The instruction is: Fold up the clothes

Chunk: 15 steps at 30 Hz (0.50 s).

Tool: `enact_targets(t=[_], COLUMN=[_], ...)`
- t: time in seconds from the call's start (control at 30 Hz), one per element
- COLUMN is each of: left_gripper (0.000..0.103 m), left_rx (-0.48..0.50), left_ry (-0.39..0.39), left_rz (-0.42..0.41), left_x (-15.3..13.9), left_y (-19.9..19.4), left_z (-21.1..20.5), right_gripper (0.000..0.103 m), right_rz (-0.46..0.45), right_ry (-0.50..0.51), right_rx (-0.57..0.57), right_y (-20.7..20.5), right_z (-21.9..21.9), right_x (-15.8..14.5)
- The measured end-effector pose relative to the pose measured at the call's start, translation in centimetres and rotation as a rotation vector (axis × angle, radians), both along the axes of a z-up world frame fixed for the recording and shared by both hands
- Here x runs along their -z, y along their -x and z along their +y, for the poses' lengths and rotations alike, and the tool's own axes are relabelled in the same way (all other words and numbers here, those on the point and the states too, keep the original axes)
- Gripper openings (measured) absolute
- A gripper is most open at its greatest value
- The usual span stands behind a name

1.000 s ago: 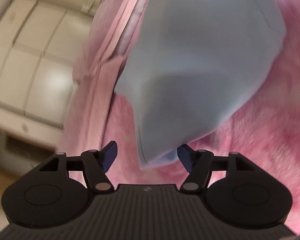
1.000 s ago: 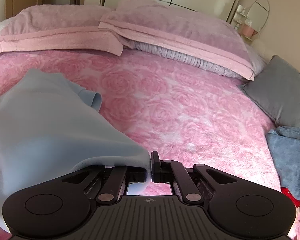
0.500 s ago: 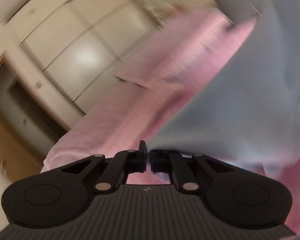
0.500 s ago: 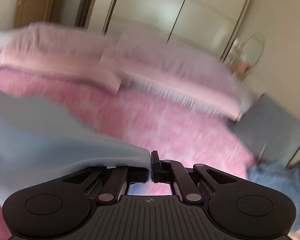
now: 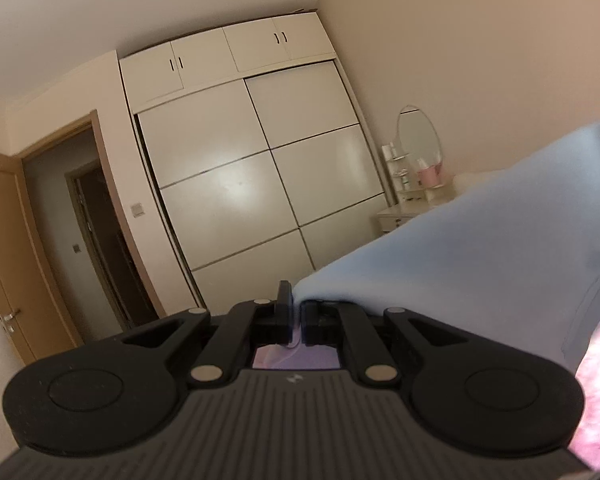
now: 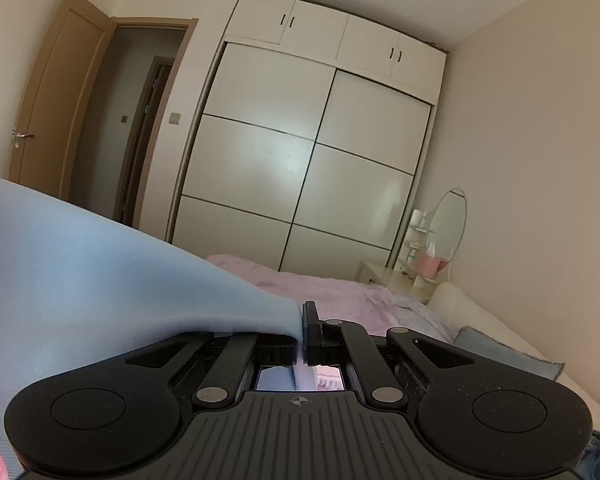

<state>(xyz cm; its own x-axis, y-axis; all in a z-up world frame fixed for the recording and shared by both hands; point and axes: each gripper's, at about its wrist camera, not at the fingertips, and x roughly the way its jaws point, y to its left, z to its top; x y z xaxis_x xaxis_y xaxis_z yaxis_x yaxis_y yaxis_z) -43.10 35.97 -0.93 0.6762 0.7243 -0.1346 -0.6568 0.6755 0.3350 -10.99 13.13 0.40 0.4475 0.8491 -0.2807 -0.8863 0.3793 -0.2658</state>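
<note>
A light blue garment [image 5: 480,248] hangs in the air, stretched between both grippers. My left gripper [image 5: 297,316] is shut on one edge of it, and the cloth spreads away to the right. In the right wrist view my right gripper [image 6: 302,330] is shut on another edge of the same light blue garment [image 6: 100,276], which fans out to the left. Both grippers are raised and point at the wardrobe; the lower part of the garment is out of view.
A white sliding-door wardrobe [image 6: 308,160] fills the far wall, with an open brown door [image 6: 56,96] to its left. The pink bed [image 6: 320,292] with a grey cushion [image 6: 504,352] lies below. A small dresser with an oval mirror [image 6: 452,224] stands at right.
My left gripper went from open beside the garment's edge to shut on it. Both grippers then rose and tilted up from the bed toward the wardrobe, lifting the garment.
</note>
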Motion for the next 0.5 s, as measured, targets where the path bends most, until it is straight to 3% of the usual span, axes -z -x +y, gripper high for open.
enact_targets(t=[0.1, 0.33, 0.5], left_gripper=[0.004, 0.004, 0.004], left_rx=[-0.001, -0.034, -0.057], left_ry=[0.067, 0.223, 0.334], left_rz=[-0.003, -0.006, -0.008], left_x=[0.0, -0.2, -0.4], left_y=[2.2, 5.2, 7.3], left_z=[-1.3, -1.3, -1.4], right_gripper=[0.0, 0.0, 0.0], right_rz=[-0.003, 0.043, 0.04], right_ry=[-0.019, 0.18, 0.265], right_rx=[-0.008, -0.038, -0.063], right_y=[1.1, 3.8, 3.7], right_z=[-1.3, -3.4, -0.8], right_x=[-2.7, -0.6, 0.2])
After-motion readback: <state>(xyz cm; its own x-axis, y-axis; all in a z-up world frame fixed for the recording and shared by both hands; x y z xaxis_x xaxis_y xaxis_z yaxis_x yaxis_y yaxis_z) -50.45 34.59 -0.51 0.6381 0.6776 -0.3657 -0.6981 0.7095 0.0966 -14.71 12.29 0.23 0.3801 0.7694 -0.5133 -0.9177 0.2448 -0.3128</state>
